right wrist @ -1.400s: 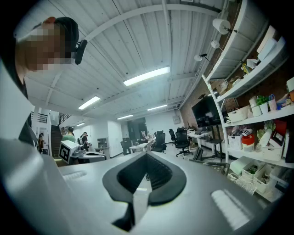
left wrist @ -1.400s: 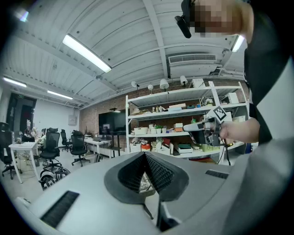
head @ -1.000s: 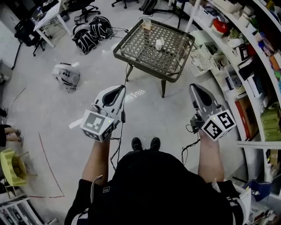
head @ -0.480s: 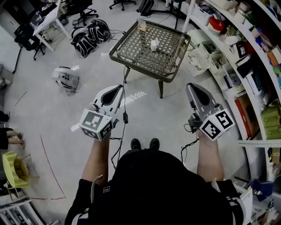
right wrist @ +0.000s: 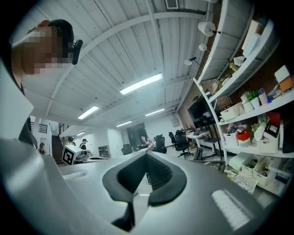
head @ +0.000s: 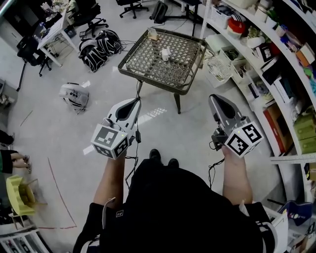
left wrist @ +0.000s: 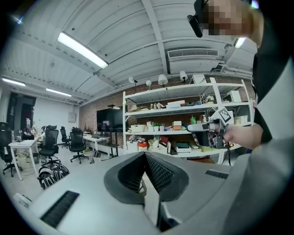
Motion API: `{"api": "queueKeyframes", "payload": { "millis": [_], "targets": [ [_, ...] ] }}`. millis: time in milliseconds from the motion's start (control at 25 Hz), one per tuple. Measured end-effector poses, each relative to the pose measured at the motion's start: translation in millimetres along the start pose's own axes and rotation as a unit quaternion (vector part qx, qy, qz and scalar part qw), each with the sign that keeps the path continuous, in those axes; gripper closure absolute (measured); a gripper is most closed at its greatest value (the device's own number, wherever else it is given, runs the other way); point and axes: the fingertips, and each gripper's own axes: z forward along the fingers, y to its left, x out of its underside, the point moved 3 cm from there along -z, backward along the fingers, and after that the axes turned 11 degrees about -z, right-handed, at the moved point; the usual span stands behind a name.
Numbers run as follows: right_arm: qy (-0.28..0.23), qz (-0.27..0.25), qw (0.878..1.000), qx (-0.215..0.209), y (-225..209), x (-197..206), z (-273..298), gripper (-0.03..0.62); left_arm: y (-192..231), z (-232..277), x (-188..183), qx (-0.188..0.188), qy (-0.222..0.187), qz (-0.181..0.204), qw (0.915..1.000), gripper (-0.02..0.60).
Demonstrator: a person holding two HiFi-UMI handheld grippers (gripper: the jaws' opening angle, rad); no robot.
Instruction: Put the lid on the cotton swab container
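Observation:
A small white object [head: 166, 53] stands in the middle of a dark lattice-top table [head: 148, 69], far ahead of me. A pale boxy object [head: 152, 33] sits at the table's far left corner. Both are too small to tell container from lid. My left gripper [head: 132, 102] and right gripper [head: 213, 99] are held at waist height over the floor, well short of the table. Each has its jaws together with nothing between them, as the left gripper view [left wrist: 144, 154] and the right gripper view [right wrist: 146, 153] show.
Long shelves [head: 276, 74] crowded with boxes run along the right. Black backpacks [head: 96, 44] and a white bag [head: 74, 94] lie on the floor to the left. Office chairs [head: 84, 10] and a white desk [head: 54, 24] stand beyond. A cable hangs from the left gripper.
The table has drifted a little left and looks slightly smaller in the head view. Both grippers keep the same pose, jaws together.

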Motion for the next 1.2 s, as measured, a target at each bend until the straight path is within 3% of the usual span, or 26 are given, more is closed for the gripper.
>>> {"api": "queueKeyframes", "payload": {
  "millis": [600,1200],
  "targets": [
    [0.009,0.013,1.0,0.005,-23,1,21,0.583,23,34,5,0.016,-0.001,-0.016,0.9997,0.575],
    [0.037,0.024,0.999,0.012,-54,18,136,0.583,132,86,2,0.016,0.003,-0.046,0.9988,0.575]
  ]
}}
